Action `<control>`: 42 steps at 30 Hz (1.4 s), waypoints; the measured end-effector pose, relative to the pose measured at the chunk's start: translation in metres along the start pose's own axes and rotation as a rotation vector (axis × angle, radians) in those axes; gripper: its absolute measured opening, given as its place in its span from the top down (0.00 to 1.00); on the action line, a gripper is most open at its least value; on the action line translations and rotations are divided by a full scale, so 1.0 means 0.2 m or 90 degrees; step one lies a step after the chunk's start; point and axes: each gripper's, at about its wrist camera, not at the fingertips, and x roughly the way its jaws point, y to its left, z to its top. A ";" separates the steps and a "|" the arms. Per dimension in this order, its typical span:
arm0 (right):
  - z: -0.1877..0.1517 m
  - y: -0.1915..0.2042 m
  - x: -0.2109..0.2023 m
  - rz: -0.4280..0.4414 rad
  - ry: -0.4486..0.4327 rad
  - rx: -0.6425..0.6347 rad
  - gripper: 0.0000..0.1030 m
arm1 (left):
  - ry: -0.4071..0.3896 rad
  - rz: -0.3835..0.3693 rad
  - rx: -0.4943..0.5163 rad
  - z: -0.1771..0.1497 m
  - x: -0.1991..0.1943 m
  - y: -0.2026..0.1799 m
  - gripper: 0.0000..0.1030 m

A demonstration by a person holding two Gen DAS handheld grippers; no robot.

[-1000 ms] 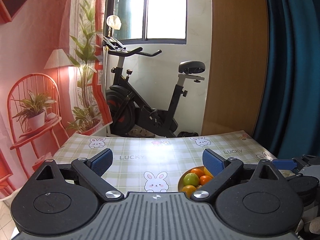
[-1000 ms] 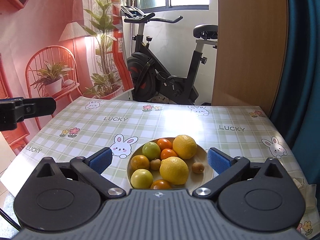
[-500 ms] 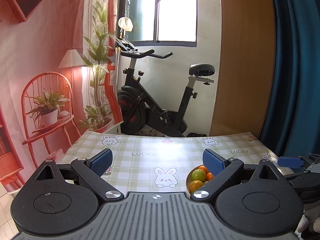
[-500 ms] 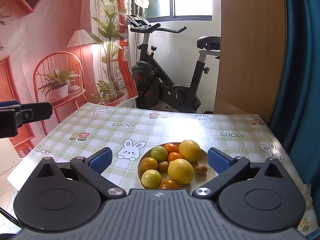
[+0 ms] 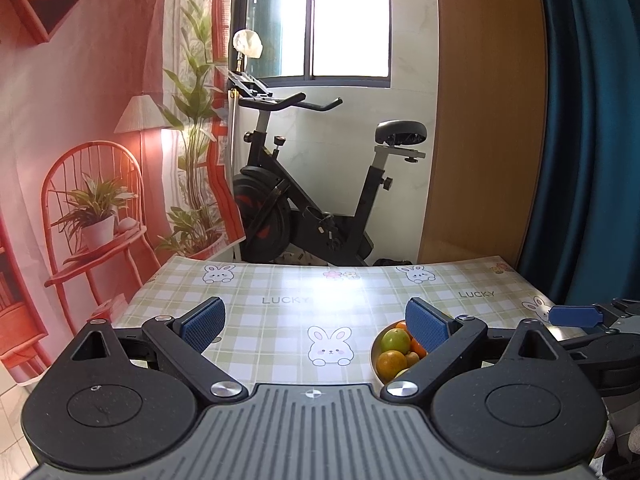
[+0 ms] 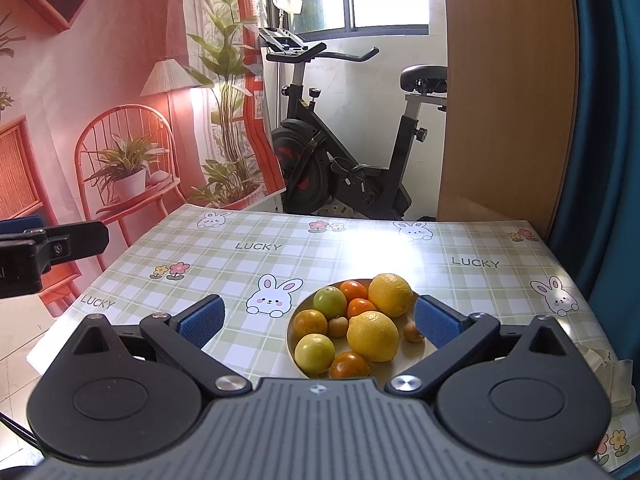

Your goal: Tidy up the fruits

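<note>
A shallow plate on the checked tablecloth holds mixed fruit: two yellow lemons, a green lime, several oranges and small brown fruits. My right gripper hovers open just in front of and above the plate, nothing between its blue pads. In the left wrist view the plate shows partly behind the right finger, with a lime and an orange. My left gripper is open and empty, left of the plate.
The table carries a green plaid cloth with rabbits and "LUCKY" print. An exercise bike stands behind its far edge, beside a wooden panel and blue curtain. A crumpled white cloth lies at the table's right front.
Both grippers have risen and drawn back a little, so the table and plate sit lower and farther in view. Both stay open and empty; the fruit has not moved.
</note>
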 end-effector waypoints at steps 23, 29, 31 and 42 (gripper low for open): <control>0.00 -0.01 -0.01 -0.007 0.004 0.006 0.00 | 0.005 0.002 -0.001 -0.01 0.00 0.00 0.05; 0.00 -0.01 -0.01 -0.007 0.004 0.007 0.00 | 0.008 0.003 -0.003 0.00 0.00 0.00 0.05; 0.00 -0.01 -0.01 -0.007 0.004 0.006 0.00 | 0.009 0.002 -0.004 0.00 0.00 0.00 0.05; 0.00 0.00 -0.01 -0.011 0.006 0.001 0.00 | 0.011 0.000 -0.006 -0.01 0.01 -0.01 0.05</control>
